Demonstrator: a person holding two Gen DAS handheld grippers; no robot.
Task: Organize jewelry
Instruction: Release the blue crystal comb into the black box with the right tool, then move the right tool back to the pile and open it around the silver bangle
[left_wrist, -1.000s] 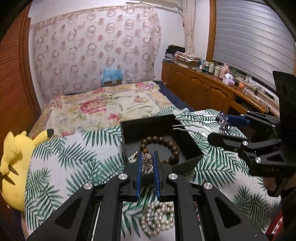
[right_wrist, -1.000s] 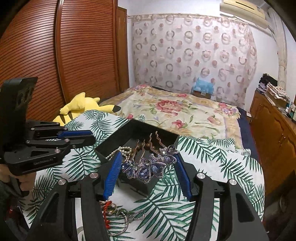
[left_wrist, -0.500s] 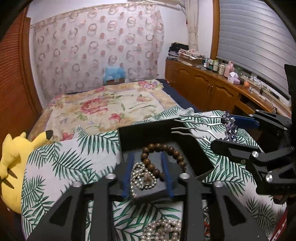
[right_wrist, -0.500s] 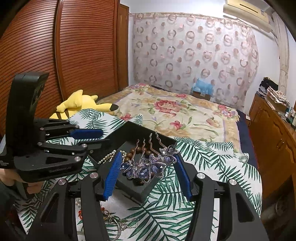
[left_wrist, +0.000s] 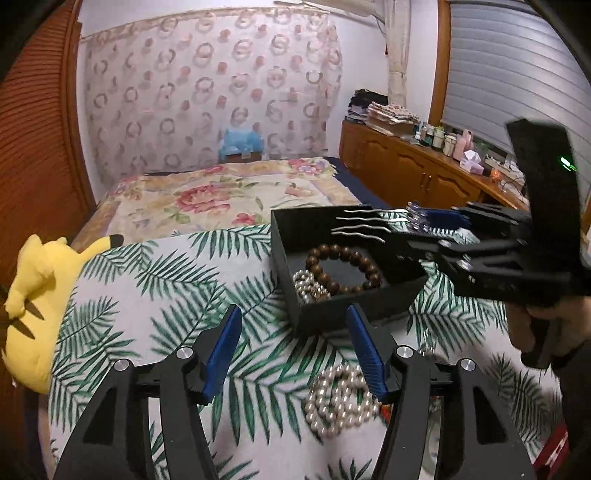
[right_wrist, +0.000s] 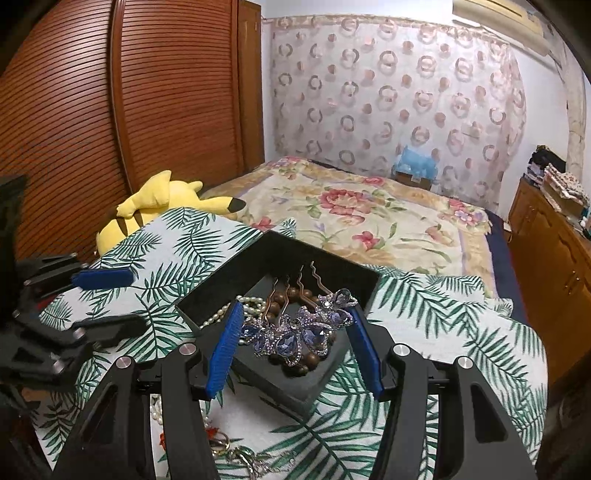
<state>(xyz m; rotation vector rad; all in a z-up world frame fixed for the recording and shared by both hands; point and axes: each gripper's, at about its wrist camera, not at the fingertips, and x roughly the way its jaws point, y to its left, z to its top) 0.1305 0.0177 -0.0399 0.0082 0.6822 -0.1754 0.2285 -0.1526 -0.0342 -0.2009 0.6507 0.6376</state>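
A black jewelry box (left_wrist: 354, 306) (right_wrist: 306, 384) sits on a palm-leaf cloth. Inside lie a brown bead bracelet (left_wrist: 343, 269) and a pearl strand (left_wrist: 308, 284). My right gripper (right_wrist: 295, 339) is shut on a purple jeweled hair comb (right_wrist: 299, 332) and holds it over the box, prongs pointing away; it also shows in the left wrist view (left_wrist: 417, 221). My left gripper (left_wrist: 293, 350) is open and empty, in front of the box, above the cloth. A pearl necklace (left_wrist: 343, 398) lies on the cloth by its right finger.
A yellow plush toy (left_wrist: 33, 295) lies at the cloth's left edge. More loose jewelry (right_wrist: 229, 450) lies on the cloth under my right gripper. A floral bedspread (right_wrist: 362, 218) stretches behind, a wooden cabinet (left_wrist: 410, 177) stands at right.
My left gripper let go of a small piece into the box, opened wide and drew back to the left. My right gripper moved the comb further over the box.
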